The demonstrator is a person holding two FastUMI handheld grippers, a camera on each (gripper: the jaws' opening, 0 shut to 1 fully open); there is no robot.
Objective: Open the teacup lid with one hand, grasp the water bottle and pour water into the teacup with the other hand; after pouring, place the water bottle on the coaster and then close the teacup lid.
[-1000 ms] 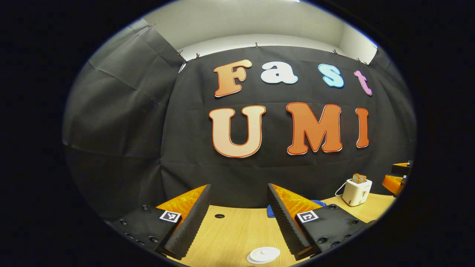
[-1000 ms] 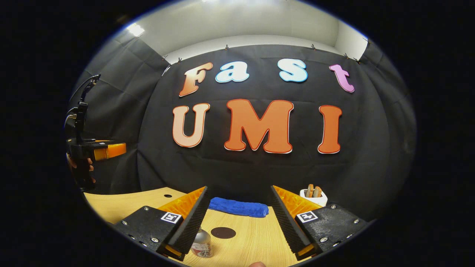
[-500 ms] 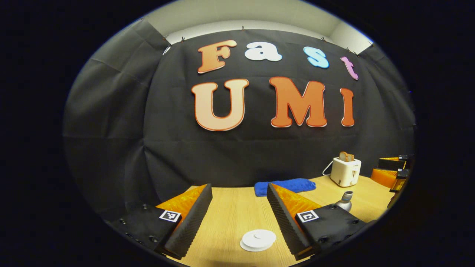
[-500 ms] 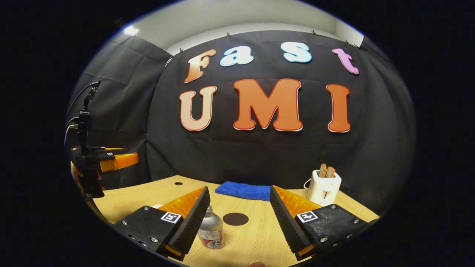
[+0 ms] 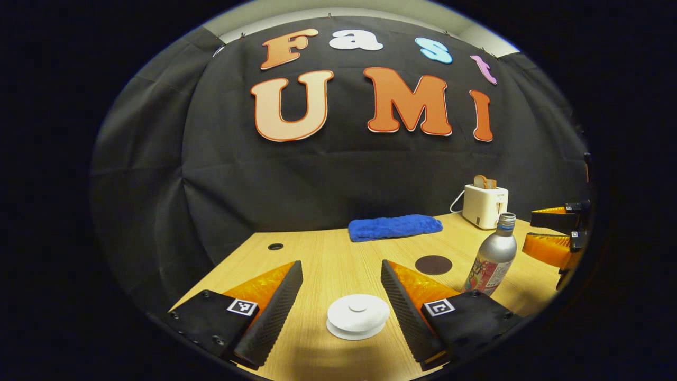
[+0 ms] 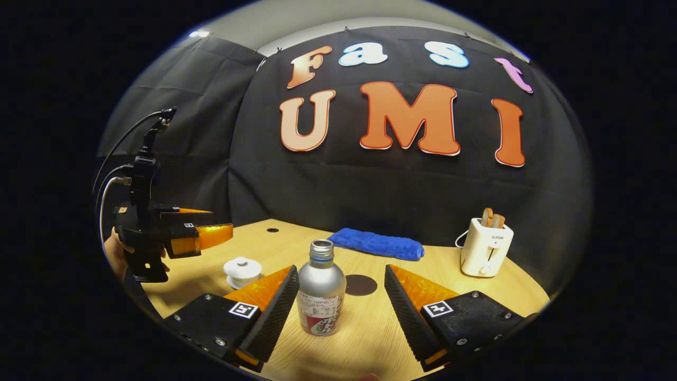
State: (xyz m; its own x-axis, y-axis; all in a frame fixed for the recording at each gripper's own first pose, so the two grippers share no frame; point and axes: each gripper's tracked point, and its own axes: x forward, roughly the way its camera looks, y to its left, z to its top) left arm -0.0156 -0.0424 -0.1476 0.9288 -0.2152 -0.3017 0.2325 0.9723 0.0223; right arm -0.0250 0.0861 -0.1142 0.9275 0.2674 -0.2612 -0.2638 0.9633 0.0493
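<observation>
The teacup lid (image 5: 358, 311) sits on the teacup (image 6: 242, 272) on the bench (image 5: 338, 259), squarely between the spread fingers of the left claw (image 5: 341, 312); a second ago it was only a sliver at the bottom edge of the left gripper view, so this claw has dipped toward it. The water bottle (image 6: 321, 288) stands upright inside the wide-open right claw (image 6: 341, 312), untouched, where earlier only its cap peeked past the left finger. Both claws have tilted down and lined up, so lid lift and bottle grasp look imminent. The dark coaster (image 6: 360, 284) waits just behind the bottle, the blue cloth (image 6: 376, 243) and toaster (image 6: 485, 247) farther back
</observation>
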